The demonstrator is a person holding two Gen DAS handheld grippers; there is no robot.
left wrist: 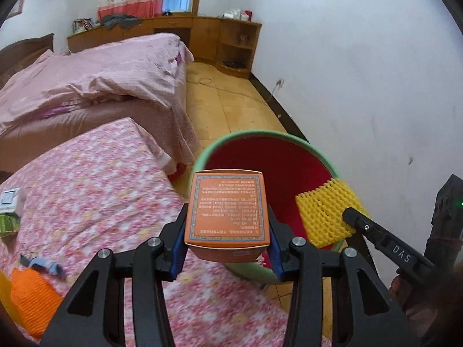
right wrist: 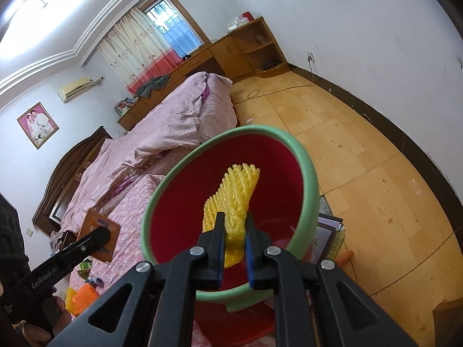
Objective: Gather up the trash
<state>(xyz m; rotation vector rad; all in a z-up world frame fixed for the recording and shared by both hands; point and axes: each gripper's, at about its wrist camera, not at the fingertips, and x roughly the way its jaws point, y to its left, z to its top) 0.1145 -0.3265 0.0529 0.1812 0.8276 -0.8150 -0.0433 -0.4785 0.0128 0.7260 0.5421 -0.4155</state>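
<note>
While the left claw pinches one orange box by its sides at the near rim of the bin, the box hides part of the bin's mouth, and its small print is too fine to read. One bin shows, green-rimmed and red inside; its floor cannot be seen in either view. The right claw is pressed onto one yellow foam net, held over the bin's opening; its lower end is hidden between the fingers. On the flowered bed lie one orange foam net, cut off at the left wrist view's edge, a bluish scrap too blurred to name, and two small boxes at the far left, partly cropped.
</note>
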